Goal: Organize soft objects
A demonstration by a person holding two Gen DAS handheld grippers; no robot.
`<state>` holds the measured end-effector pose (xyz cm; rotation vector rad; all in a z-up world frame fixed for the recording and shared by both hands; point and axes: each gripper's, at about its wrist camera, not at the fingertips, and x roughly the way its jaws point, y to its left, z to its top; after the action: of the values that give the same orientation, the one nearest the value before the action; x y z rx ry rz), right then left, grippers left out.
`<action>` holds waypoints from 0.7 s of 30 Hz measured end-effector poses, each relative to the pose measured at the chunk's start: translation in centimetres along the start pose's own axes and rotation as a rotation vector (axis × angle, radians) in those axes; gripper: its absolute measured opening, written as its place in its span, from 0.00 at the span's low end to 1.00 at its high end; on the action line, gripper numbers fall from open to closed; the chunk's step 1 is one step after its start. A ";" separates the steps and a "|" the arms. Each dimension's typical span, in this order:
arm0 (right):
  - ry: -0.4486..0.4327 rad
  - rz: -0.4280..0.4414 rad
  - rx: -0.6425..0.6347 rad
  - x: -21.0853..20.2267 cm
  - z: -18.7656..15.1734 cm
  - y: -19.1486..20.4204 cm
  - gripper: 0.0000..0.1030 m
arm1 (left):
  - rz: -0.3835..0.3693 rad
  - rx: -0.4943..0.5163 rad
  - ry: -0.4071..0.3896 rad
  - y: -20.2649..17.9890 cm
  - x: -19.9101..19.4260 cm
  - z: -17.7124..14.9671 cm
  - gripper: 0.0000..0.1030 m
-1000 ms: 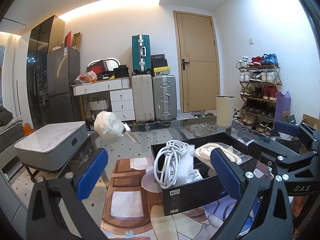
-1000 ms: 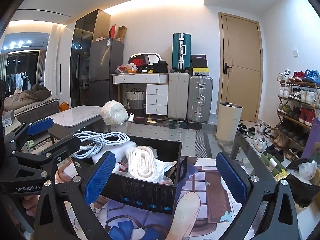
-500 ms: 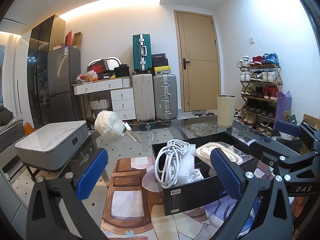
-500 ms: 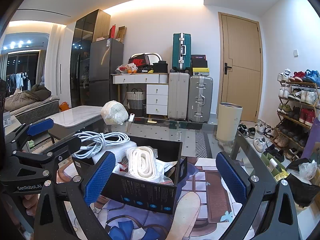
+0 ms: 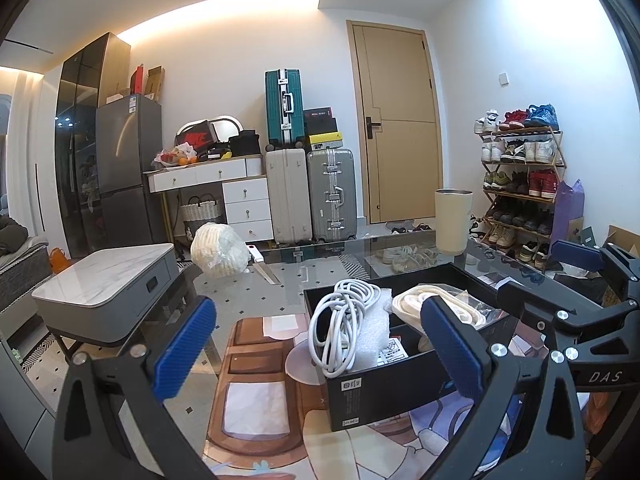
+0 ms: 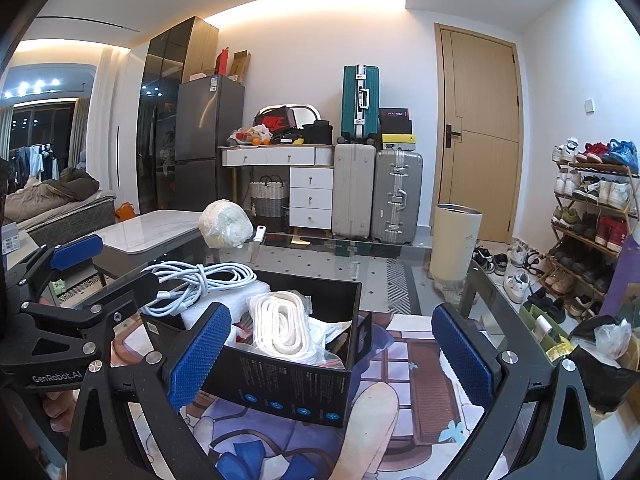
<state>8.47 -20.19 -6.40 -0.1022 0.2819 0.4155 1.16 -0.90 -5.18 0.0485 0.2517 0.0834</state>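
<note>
Your left gripper (image 5: 316, 356) stands with its blue-padded jaws wide apart and empty, just short of the near wall of the open black cardboard box (image 5: 384, 392); your right gripper (image 6: 332, 354) is likewise spread and holds nothing, framing the same box from the other side. Inside the box, the coiled white charging cable (image 5: 344, 320) rests on a block of white foam padding (image 5: 374, 334), and the flat coil of cream rope in a clear bag (image 6: 282, 326) lies beside it. Expect all three to be light, limp and compressible: the cable loops will likely sag and spill if taken by one strand, so close on the bundled middle of the coil. The bag film is probably slippery; pinch through it onto the rope itself. A white wrapped bundle (image 6: 226, 224) sits well apart at the far side of the glass tabletop (image 6: 320, 258), next to a small white-handled tool (image 6: 259, 235). Treat the box walls as thin and easily pushed, so approach from above rather than across the rim. The glass around the box is open on the left and beyond; the cream cylindrical bin (image 5: 453, 220) and the shoe rack (image 5: 520, 184) limit room to the right.
</note>
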 end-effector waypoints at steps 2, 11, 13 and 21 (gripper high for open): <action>0.000 -0.001 0.000 0.0 0.0 0.0 0.99 | 0.002 -0.001 0.000 0.0 0.0 0.0 1.00; 0.002 -0.009 -0.001 0.0 0.0 0.0 0.99 | 0.006 0.001 0.003 -0.2 0.1 0.0 1.00; 0.002 -0.007 0.001 0.0 0.1 -0.1 0.99 | 0.008 0.001 0.001 -0.3 0.0 0.0 1.00; 0.001 -0.008 -0.002 0.1 0.1 -0.1 0.99 | 0.022 0.001 0.000 -0.3 0.1 0.0 1.00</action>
<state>8.62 -20.24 -6.30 -0.1055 0.2821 0.4074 1.32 -1.15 -5.22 0.0522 0.2513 0.1047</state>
